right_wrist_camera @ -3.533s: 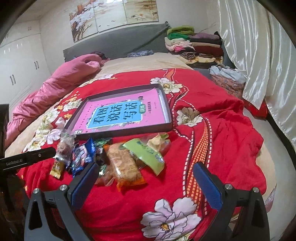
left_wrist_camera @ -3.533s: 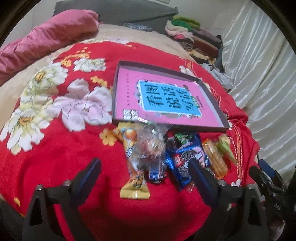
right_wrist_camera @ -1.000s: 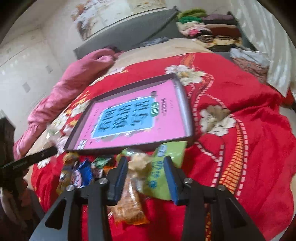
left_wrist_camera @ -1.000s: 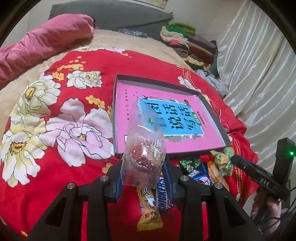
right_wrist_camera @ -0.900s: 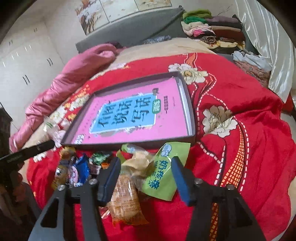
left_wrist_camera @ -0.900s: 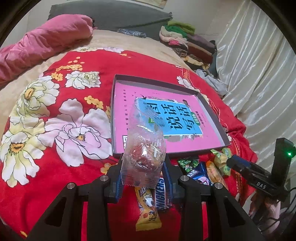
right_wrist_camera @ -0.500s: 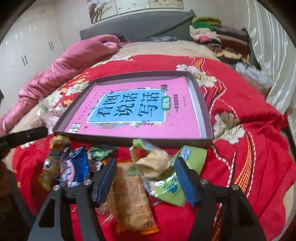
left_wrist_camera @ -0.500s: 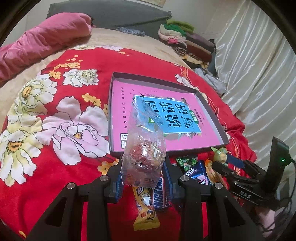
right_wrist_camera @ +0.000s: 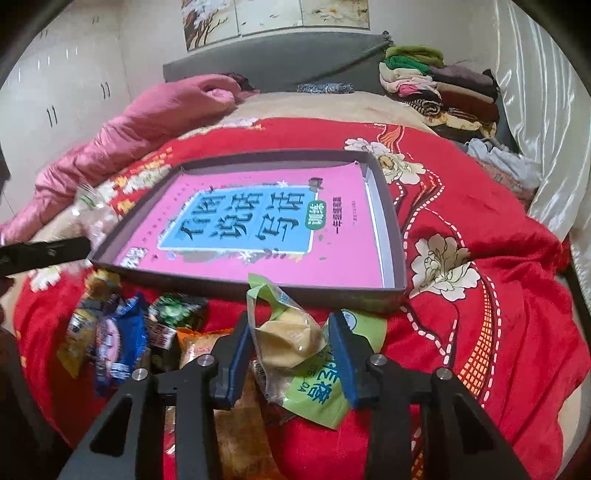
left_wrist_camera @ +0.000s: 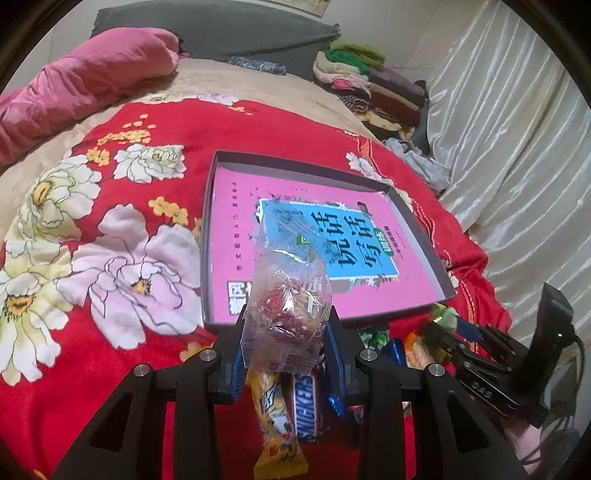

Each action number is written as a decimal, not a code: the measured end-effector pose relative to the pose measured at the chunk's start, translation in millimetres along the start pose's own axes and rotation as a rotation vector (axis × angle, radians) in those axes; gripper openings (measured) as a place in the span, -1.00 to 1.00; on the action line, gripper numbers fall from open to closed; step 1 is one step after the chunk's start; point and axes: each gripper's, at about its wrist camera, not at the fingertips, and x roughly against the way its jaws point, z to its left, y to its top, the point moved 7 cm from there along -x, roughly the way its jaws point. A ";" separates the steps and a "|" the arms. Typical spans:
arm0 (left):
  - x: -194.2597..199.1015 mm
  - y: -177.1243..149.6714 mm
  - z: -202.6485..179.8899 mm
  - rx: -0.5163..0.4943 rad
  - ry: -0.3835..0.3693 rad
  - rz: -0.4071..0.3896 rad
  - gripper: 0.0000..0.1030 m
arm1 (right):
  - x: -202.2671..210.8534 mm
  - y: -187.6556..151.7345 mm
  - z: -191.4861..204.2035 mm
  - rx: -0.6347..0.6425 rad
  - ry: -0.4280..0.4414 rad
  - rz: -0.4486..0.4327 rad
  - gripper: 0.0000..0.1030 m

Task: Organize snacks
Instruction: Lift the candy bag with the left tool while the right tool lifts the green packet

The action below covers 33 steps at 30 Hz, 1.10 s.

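Jaws of the right hand-held gripper [right_wrist_camera: 290, 354] have just closed on the green bun pack [right_wrist_camera: 295, 343] beside the tray [right_wrist_camera: 391, 236]; left hand-held gripper [left_wrist_camera: 286, 347] holds a clear packet [left_wrist_camera: 286, 314] at the tray's edge, both snacks apparently bound for it.

crinkly clear plastic snack bag [left_wrist_camera: 286, 314], glossy cardboard tray [left_wrist_camera: 421, 236], soft cloth blanket [left_wrist_camera: 110, 258].

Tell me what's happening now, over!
Left gripper clamped on clear red-snack packet. Right gripper jaws just closing on green-and-clear pastry packet. Pink-lined shallow box ahead, unobstructed.

Grey headboard [right_wrist_camera: 280, 55], white wardrobe [right_wrist_camera: 55, 92], pale satin curtains [left_wrist_camera: 517, 147], floral wall painting [right_wrist_camera: 273, 18]
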 end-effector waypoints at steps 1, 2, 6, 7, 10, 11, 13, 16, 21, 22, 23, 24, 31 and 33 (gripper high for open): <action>-0.6 1.5 -0.2 0.000 -0.001 -0.002 -0.28 | 4.0 1.7 -1.1 -0.013 0.016 -0.007 -0.22; -1.6 3.2 -0.1 0.001 0.000 -0.004 -0.28 | 7.7 3.7 -2.0 -0.025 0.029 -0.014 -0.22; -5.4 8.3 -0.6 0.004 0.000 -0.009 -0.28 | 21.8 13.5 -2.0 -0.062 0.068 -0.046 -0.22; -6.4 8.8 -0.6 0.004 0.000 -0.009 -0.28 | 24.6 16.4 -1.3 -0.066 0.071 -0.055 -0.22; -9.8 10.7 -1.0 0.005 -0.001 -0.007 -0.28 | 30.8 28.5 -0.8 -0.061 0.068 -0.082 -0.22; -11.3 11.5 -1.2 0.003 -0.001 -0.006 -0.28 | 32.5 33.7 -1.4 -0.061 0.065 -0.094 -0.22; -13.6 12.3 -1.5 0.000 0.002 -0.005 -0.28 | 33.2 42.9 -2.5 -0.062 0.067 -0.111 -0.34; -19.9 14.0 -0.2 0.003 0.002 0.003 -0.28 | 26.7 55.3 -6.0 -0.056 0.045 -0.117 -0.39; -29.5 14.6 2.0 -0.006 0.010 0.015 -0.28 | 3.4 57.5 -14.3 -0.072 0.031 -0.079 -0.40; -31.8 14.1 2.4 -0.008 0.011 0.019 -0.28 | 4.0 55.8 -16.9 -0.089 0.037 -0.081 -0.39; -34.1 13.4 2.5 -0.009 0.008 0.026 -0.28 | 6.0 53.3 -17.7 -0.097 0.049 -0.085 -0.39; -36.0 13.5 2.4 -0.010 0.008 0.029 -0.28 | 10.7 51.5 -17.4 -0.094 0.067 -0.096 -0.39; -41.6 18.5 0.2 -0.025 0.010 0.024 -0.28 | 31.9 33.4 -28.3 -0.132 0.027 -0.092 0.18; -42.7 19.9 0.6 -0.029 0.011 0.024 -0.28 | 35.5 26.9 -33.1 -0.161 0.025 -0.082 0.22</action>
